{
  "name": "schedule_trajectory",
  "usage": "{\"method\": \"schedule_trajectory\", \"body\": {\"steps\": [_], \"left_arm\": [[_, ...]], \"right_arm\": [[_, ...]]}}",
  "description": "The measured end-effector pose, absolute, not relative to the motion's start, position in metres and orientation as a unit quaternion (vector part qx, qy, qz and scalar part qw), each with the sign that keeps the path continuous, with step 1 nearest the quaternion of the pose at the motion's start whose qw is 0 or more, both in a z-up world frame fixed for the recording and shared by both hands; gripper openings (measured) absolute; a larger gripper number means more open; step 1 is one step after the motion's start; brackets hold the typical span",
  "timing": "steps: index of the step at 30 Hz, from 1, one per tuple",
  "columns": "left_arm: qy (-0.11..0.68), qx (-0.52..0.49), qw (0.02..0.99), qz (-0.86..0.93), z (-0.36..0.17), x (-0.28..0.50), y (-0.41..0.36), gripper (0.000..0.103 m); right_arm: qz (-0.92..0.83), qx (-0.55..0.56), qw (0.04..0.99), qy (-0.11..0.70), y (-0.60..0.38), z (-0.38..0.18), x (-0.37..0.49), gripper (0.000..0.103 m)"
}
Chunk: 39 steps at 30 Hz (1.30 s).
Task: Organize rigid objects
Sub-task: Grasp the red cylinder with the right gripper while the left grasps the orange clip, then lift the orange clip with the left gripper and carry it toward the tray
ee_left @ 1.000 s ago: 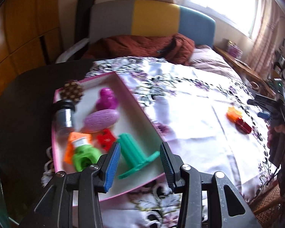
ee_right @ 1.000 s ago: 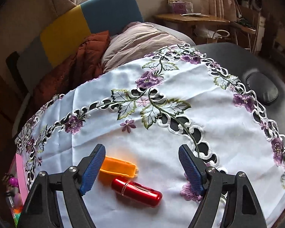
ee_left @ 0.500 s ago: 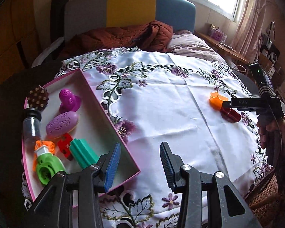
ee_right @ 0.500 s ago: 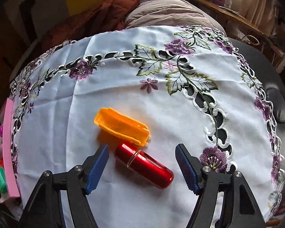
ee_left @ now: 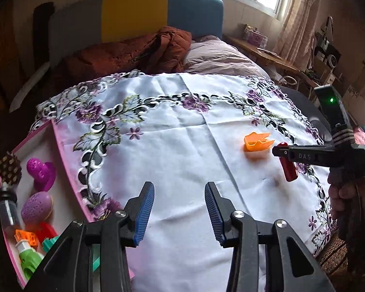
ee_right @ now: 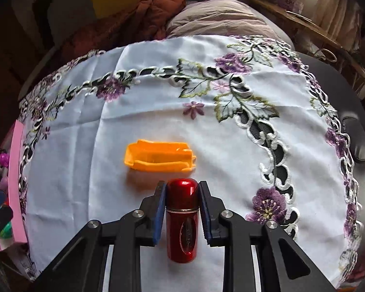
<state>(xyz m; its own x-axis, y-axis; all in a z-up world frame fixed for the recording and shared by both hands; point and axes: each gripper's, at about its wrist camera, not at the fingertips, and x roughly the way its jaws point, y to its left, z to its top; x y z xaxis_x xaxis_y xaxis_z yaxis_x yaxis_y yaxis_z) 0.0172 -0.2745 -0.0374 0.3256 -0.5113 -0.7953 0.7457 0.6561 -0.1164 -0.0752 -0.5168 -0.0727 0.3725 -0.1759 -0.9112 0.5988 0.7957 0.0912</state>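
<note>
My right gripper (ee_right: pixel 182 189) is shut on a shiny red cylinder (ee_right: pixel 182 219) that lies on the embroidered white tablecloth (ee_right: pixel 85 146). An orange plastic piece (ee_right: pixel 159 157) lies just beyond it. In the left wrist view the red cylinder (ee_left: pixel 289 170) hangs under the right gripper's fingers (ee_left: pixel 287 152), beside the orange piece (ee_left: pixel 258 142). My left gripper (ee_left: pixel 180 194) is open and empty above the cloth. A pink tray (ee_left: pixel 68 170) at the left holds several small toys.
A bed with a red blanket (ee_left: pixel 133 51) and a yellow and blue headboard (ee_left: pixel 158 12) lies behind the table. A wooden shelf (ee_left: pixel 267 51) and curtains are at the right. A black pad (ee_right: pixel 357 138) sits at the table's right edge.
My right gripper has moved down over the red cylinder and shut on it. My left gripper has swung right, away from the pink tray, and stays open.
</note>
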Motion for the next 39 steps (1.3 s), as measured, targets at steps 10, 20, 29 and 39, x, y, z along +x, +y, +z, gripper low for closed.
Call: {"method": "schedule_trajectory", "body": {"steps": [10,20,29,39], "left_arm": [[0.416,0.202,0.745,-0.481,-0.059,0.02,-0.374,0.048],[0.371,0.304,0.678,-0.558,-0.077,0.004,-0.454,0.068],[0.355,0.352,0.64,-0.584,-0.097,-0.002,-0.484,0.067],[0.388,0.27,0.68,-0.561,-0.093,0.005,-0.454,0.026]], "right_arm": [[-0.333,0.256,0.769,0.481,-0.555,-0.075,-0.093,0.026],[-0.335,0.291,0.755,0.484,-0.566,-0.086,-0.097,0.026],[-0.331,0.299,0.752,0.485,-0.567,-0.087,-0.097,0.026],[-0.301,0.27,0.77,0.494,-0.554,-0.088,-0.085,0.026]]}}
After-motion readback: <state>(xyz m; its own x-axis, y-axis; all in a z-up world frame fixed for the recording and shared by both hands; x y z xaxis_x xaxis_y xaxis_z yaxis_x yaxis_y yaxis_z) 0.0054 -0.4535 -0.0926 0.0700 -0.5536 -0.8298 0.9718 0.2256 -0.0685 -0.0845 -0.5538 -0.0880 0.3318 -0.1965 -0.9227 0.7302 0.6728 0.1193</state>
